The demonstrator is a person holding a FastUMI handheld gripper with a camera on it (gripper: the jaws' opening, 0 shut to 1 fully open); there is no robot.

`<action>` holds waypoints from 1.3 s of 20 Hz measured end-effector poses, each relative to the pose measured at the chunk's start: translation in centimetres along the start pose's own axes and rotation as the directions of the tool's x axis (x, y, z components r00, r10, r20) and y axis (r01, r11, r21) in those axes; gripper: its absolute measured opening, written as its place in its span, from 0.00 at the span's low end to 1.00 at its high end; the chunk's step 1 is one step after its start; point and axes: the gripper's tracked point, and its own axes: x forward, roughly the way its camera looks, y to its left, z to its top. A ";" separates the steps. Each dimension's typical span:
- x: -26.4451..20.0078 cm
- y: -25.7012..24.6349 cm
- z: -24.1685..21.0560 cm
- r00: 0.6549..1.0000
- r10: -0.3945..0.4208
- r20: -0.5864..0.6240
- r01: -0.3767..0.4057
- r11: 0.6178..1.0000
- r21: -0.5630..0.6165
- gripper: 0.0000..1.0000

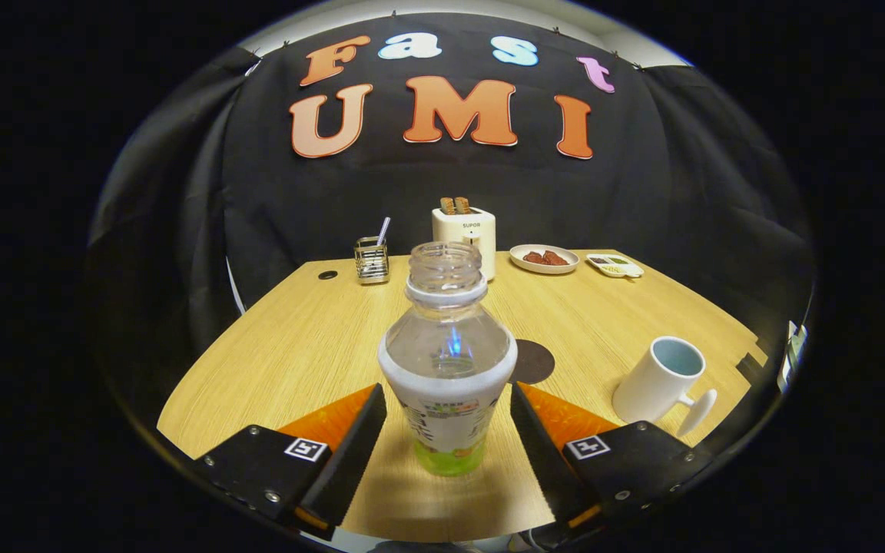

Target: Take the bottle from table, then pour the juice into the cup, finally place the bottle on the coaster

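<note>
Hand-held gripper [449,430] was held wide open; the upright bottle [447,361] was framed between its fingers, neither seen touching it.

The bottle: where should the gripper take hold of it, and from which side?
Grip the bottle around its labelled lower body, coming in level from the near side, as the gripper is lined up now. It stands upright with no cap, so a side grasp probably keeps it level. The fingers flank it, apparently not yet pressing. The neck is narrower and likely less steady.
</note>
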 end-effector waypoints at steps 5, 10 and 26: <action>0.1 -1.1 0.3 0.999 -0.039 0.003 0.039 0.999 -0.035 0.58; -1.2 -1.7 1.3 1.000 -0.028 0.004 0.028 0.999 0.022 0.54; -3.3 -4.7 9.9 0.996 0.051 0.077 -0.080 0.898 0.434 0.53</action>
